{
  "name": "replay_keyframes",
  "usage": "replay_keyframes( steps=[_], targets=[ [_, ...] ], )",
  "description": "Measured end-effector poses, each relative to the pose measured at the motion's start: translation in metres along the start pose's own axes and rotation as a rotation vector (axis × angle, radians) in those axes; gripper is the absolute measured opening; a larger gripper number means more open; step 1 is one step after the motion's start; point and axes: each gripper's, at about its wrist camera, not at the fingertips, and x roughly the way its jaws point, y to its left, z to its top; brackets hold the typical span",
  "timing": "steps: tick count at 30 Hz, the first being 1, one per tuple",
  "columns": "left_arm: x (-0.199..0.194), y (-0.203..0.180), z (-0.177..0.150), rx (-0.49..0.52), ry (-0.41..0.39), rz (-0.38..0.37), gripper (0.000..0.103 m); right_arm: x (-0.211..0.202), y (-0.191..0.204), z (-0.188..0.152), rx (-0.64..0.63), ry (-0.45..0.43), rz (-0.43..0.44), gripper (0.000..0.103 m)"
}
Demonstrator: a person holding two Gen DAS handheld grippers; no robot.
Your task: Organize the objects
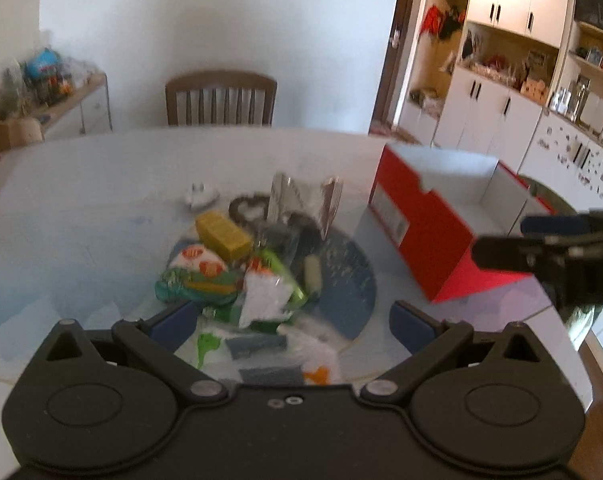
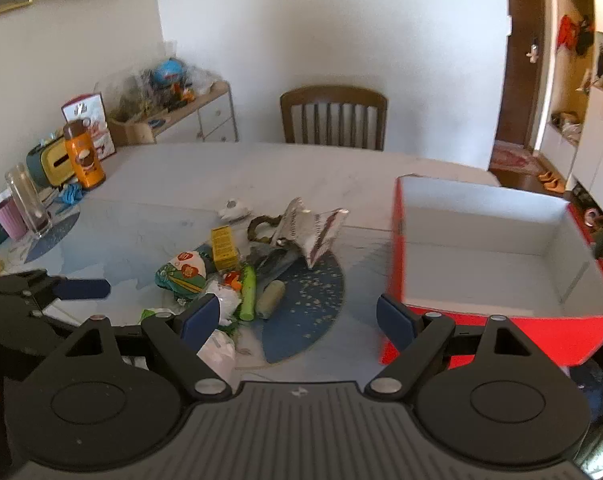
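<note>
A heap of small items lies on a blue round mat [image 2: 313, 300] in the middle of the table: a yellow box [image 1: 221, 234] [image 2: 223, 245], a green and orange snack bag [image 1: 197, 276] [image 2: 181, 274], a green tube [image 2: 248, 292], a pale cylinder [image 2: 270, 298] and a crumpled silver packet [image 1: 305, 200] [image 2: 313, 226]. An empty red box [image 1: 433, 216] [image 2: 493, 256] with white inside stands to the right of them. My left gripper [image 1: 293, 320] hovers open over the near edge of the heap. My right gripper [image 2: 297, 316] is open above the mat, holding nothing.
A wooden chair [image 2: 333, 120] stands at the far side of the table. An orange bottle [image 2: 83, 154], a glass [image 2: 27, 200] and a pink cup [image 2: 9, 220] stand at the table's left end. A white small object [image 2: 233, 210] lies behind the heap. Cabinets [image 1: 501, 120] fill the right.
</note>
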Motion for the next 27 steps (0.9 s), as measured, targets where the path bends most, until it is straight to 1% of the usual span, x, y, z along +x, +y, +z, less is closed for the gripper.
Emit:
replay_keyframes(
  steps=[1,4,9,10,12,14,20,22,24,27],
  targets=[
    [0.006,0.005,-0.002,-0.001,0.018,-0.006,0.102,0.008,0.002,0.001,-0.002,0.023,-0.001,0.086],
    [0.020,0.018,-0.005,0.005,0.060,-0.037,0.101,0.028,0.008,0.007,-0.014,0.051,0.016,0.086],
    [0.032,0.031,-0.011,0.095,0.087,-0.092,0.098,0.056,0.018,0.016,-0.046,0.095,0.027,0.086],
    [0.033,0.034,-0.013,0.104,0.081,-0.098,0.097,0.061,0.021,0.017,-0.044,0.103,0.034,0.086],
    [0.032,0.039,-0.015,0.115,0.044,-0.084,0.096,0.070,0.026,0.018,-0.046,0.119,0.046,0.086],
    [0.034,0.043,-0.015,0.129,0.039,-0.094,0.096,0.084,0.031,0.020,-0.061,0.137,0.044,0.086],
    [0.040,0.039,-0.020,0.277,0.029,-0.169,0.095,0.119,0.049,0.024,-0.085,0.205,0.091,0.086],
    [0.047,0.038,-0.021,0.303,0.043,-0.178,0.090,0.130,0.054,0.024,-0.079,0.234,0.101,0.086],
    [0.052,0.038,-0.023,0.317,0.046,-0.185,0.082,0.140,0.059,0.024,-0.075,0.260,0.109,0.086],
    [0.056,0.038,-0.025,0.334,0.043,-0.207,0.082,0.151,0.067,0.023,-0.071,0.288,0.128,0.086]
  ],
)
